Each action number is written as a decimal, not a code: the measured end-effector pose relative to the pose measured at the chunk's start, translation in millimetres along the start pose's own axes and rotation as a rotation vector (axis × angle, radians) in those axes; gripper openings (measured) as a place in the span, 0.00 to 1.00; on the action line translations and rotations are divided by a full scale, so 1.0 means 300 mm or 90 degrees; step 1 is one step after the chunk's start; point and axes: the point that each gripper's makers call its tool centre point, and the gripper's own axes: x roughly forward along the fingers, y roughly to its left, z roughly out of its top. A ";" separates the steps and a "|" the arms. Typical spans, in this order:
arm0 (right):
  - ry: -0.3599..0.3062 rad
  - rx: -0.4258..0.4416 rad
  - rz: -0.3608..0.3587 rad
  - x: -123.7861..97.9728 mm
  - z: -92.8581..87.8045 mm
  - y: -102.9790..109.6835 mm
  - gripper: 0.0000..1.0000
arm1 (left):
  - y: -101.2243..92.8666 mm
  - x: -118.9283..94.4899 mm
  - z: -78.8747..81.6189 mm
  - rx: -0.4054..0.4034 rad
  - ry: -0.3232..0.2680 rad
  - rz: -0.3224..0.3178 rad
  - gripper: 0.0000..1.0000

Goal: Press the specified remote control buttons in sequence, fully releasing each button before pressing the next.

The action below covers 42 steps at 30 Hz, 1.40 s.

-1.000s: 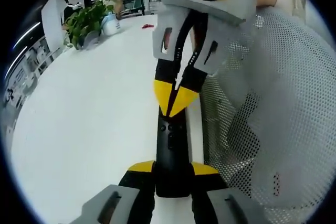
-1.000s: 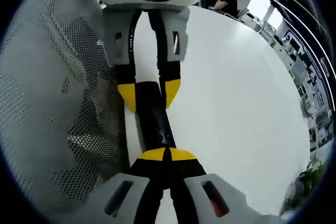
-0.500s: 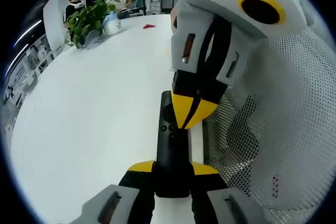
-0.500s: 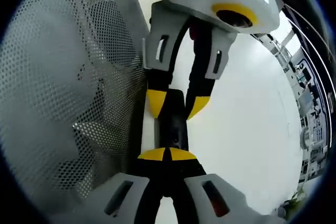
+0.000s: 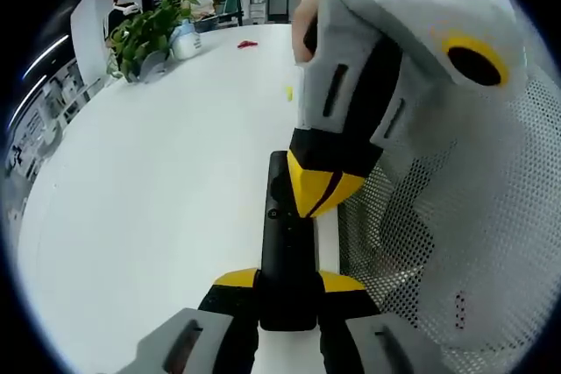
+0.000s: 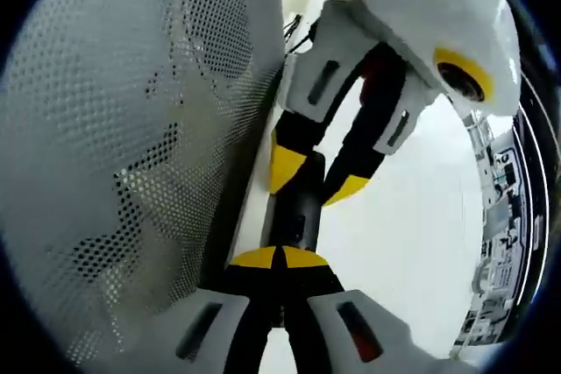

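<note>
A black remote control [image 5: 282, 256] lies lengthwise over the white table [image 5: 158, 199], close to its right edge. My left gripper [image 5: 287, 283] is shut on its near end, one yellow tip on each side. My right gripper [image 5: 319, 188] comes in from the upper right, shut, with its joined yellow tips resting on the remote's button face; one small button [image 5: 273, 214] shows beside them. In the right gripper view my right gripper [image 6: 279, 258] is shut with its tips on the remote [image 6: 296, 216], and my left gripper [image 6: 316, 178] clasps the far end.
A white mesh surface [image 5: 456, 243] rises right beside the remote, and it takes up the left side of the right gripper view as mesh [image 6: 114, 129]. A potted plant [image 5: 145, 32], a small red thing [image 5: 248, 43] and a yellow speck [image 5: 288, 92] sit far off on the table.
My right gripper has tilted over to the right and its tips have slid a little nearer along the remote. The left gripper's hold is unchanged.
</note>
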 end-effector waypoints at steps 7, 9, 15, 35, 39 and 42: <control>-0.022 0.049 0.006 -0.004 -0.003 -0.007 0.00 | 0.000 0.000 0.000 0.002 0.000 0.001 0.25; -0.026 0.056 0.008 -0.003 -0.004 -0.007 0.00 | 0.000 0.000 0.000 0.002 0.000 0.001 0.25; -0.028 0.098 0.020 -0.004 -0.003 -0.011 0.00 | -0.001 -0.001 -0.001 0.011 -0.002 0.001 0.25; -0.061 0.285 0.037 -0.005 -0.013 -0.037 0.00 | -0.003 -0.001 -0.002 0.022 -0.004 0.000 0.25; -0.066 0.294 0.032 -0.005 -0.014 -0.043 0.00 | -0.002 0.000 -0.002 0.022 -0.004 0.000 0.25; -0.066 0.304 0.031 -0.003 -0.017 -0.046 0.00 | -0.003 0.001 -0.001 0.023 -0.004 0.000 0.25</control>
